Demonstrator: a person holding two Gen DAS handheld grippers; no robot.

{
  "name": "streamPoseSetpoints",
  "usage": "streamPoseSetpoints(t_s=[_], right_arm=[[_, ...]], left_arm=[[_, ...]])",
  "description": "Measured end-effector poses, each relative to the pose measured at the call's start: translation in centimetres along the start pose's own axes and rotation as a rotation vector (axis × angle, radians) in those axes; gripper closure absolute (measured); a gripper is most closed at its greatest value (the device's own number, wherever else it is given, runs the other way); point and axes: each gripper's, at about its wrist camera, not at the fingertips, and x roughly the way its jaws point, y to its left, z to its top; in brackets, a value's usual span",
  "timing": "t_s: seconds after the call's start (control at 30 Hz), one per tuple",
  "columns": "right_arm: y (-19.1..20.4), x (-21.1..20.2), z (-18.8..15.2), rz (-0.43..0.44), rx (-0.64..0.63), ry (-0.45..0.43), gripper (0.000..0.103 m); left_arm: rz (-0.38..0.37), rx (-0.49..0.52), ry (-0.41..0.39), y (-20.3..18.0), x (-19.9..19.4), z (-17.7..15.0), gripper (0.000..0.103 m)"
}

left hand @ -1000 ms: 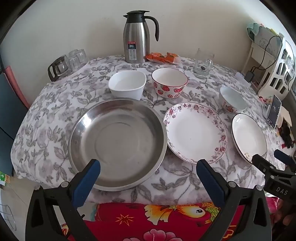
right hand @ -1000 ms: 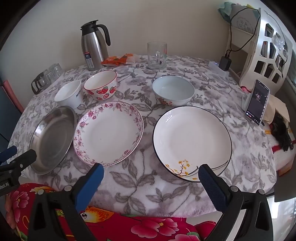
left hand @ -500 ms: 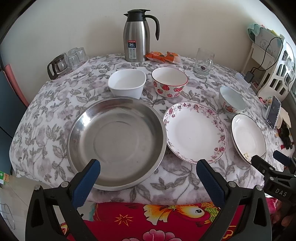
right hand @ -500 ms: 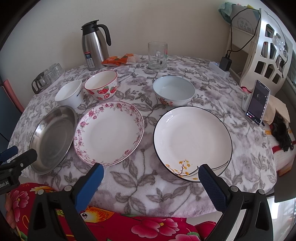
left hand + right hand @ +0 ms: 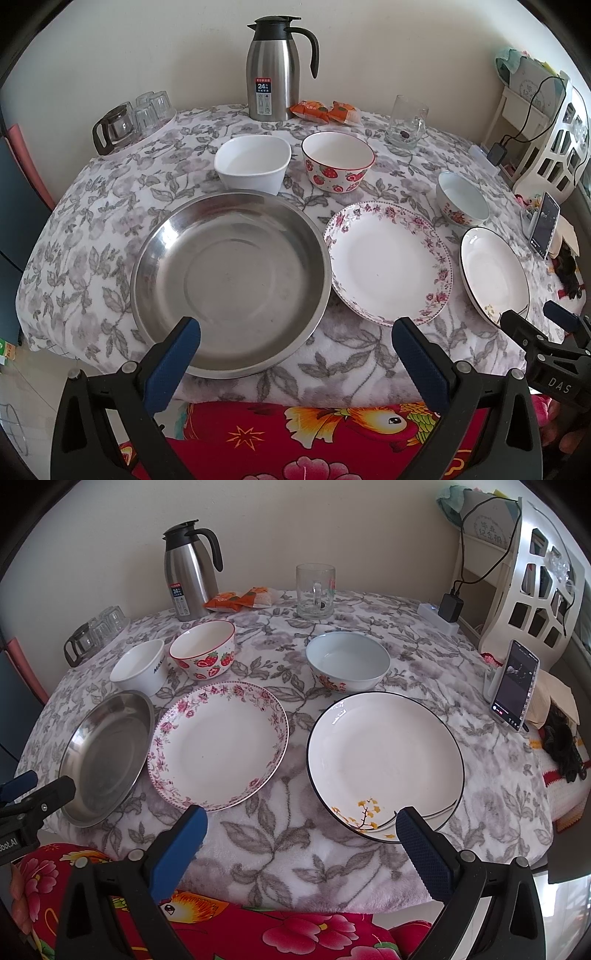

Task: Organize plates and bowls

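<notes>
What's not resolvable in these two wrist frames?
- Black-rimmed plate: a second rim shows under its near edge in the right wrist view; stack count unclear.
- Thermos label: too small to read, both views.
- Phone screen: too small.
- Table front edge: cloth hides it.

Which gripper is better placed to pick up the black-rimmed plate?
Right. The right gripper is open with one finger by the black-rimmed plate; the left gripper faces the steel basin.

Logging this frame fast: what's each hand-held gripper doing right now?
Left hand-held gripper: open, holding nothing.
Right hand-held gripper: open, holding nothing.
</notes>
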Motion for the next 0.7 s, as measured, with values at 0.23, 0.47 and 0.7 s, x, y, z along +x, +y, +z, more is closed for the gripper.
streamPoseSetpoints(t_s=[0.23, 0.47, 0.7], right_arm=[[0.01, -0.01, -0.02, 0.0, 0.0, -0.001, 0.0], [0.04, -0.01, -0.03, 0.0, 0.0, -0.001, 0.0], [0.05, 0.0, -0.02, -0.001, -0.001, -0.001, 0.0]], left_arm=[[-0.001, -0.001, 0.001, 0.05, -0.03, 0.06, 0.0], [-0.002, -0.003, 0.002, 0.05, 0.0, 0.05, 0.0], [-0.002, -0.002, 0.002, 0.05, 0.02, 0.01, 0.0]])
